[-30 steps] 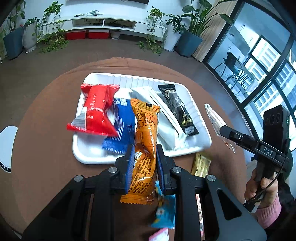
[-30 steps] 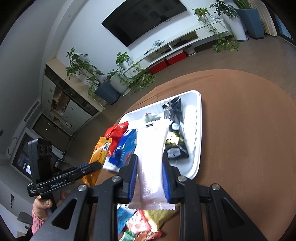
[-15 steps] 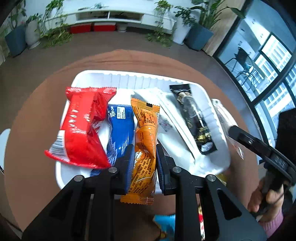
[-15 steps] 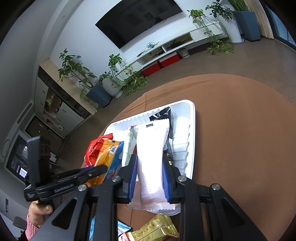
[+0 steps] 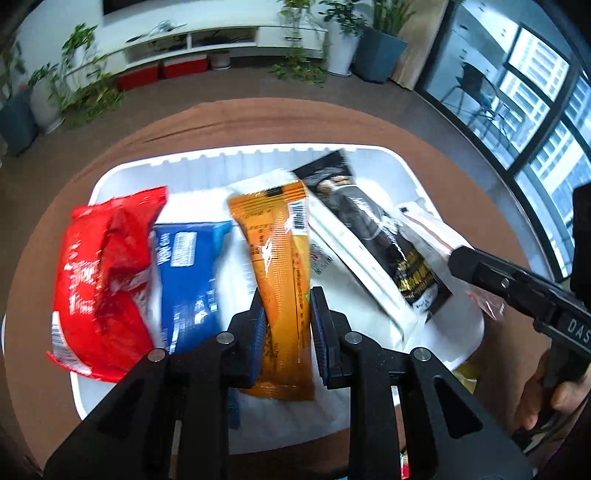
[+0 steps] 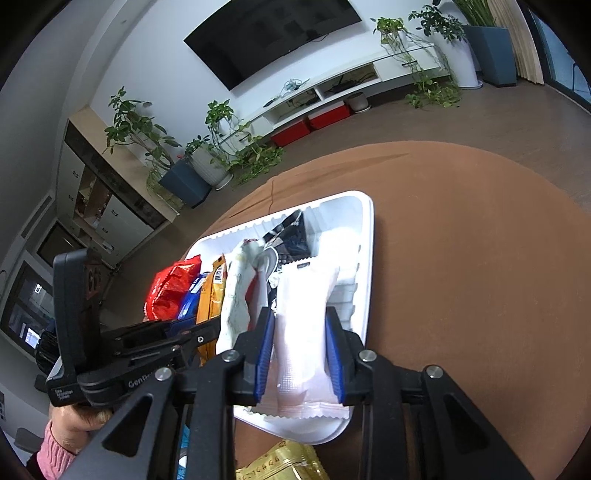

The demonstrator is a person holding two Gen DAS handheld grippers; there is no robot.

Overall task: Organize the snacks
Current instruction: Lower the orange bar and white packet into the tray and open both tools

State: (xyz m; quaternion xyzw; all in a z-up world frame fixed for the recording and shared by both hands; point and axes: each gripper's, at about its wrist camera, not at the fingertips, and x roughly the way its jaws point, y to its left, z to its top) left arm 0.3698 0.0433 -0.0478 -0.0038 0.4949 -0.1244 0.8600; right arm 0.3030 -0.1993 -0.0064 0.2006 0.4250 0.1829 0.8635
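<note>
Left tongs [image 5: 286, 325] clamped, right tongs [image 6: 300, 347] loosening

Left wrist cam: we look steeply down along the fingers, close over the white tray [image 5: 369, 151], facing the TV shelf [image 5: 221, 35] and windows [image 5: 546, 122]. Right wrist cam: shallower tilt, we sit at the tray's [image 6: 365, 258] near right corner, facing across it toward the wall TV [image 6: 273, 37] and cabinets [image 6: 99, 206]. Shared: the tray, brown round table [image 5: 258, 118] [image 6: 461, 240], shelf with red boxes [image 5: 162, 70] [image 6: 310, 123]. Each cam catches the other gripper: right gripper [image 5: 454, 258] at the right edge, left gripper [image 6: 214, 325] at lower left.
</note>
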